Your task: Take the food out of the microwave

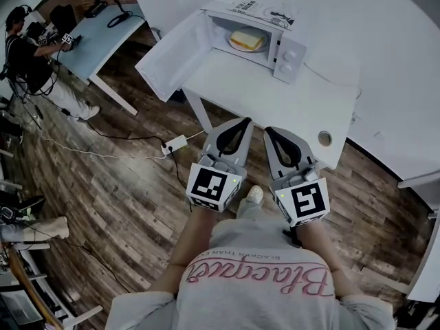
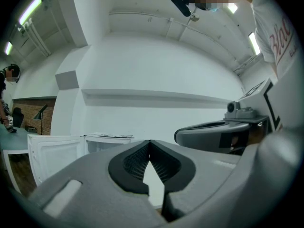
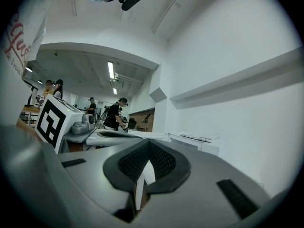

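I hold both grippers level in front of the microwave [image 1: 286, 55], short of the near edge of the white table [image 1: 275, 96] it stands on. The left gripper [image 1: 242, 122] has its jaws closed together with nothing between them, and so does the right gripper [image 1: 271, 130].

The food [image 1: 247, 40], a pale sandwich-like piece, sits on a plate [image 1: 232, 45] inside the microwave, whose door [image 1: 167, 59] hangs wide open to the left.

To do this well, I judge one gripper must open before it enters the cavity. It should then take the plate by its near rim and draw it out flat so the food does not slide off. The door leaves the opening free, but it narrows any approach from the left.

Papers [image 1: 258, 7] lie on top of the microwave. A power strip [image 1: 175, 144] lies on the floor below and left of it, near my path. Another person [image 1: 31, 53] works well to its left.
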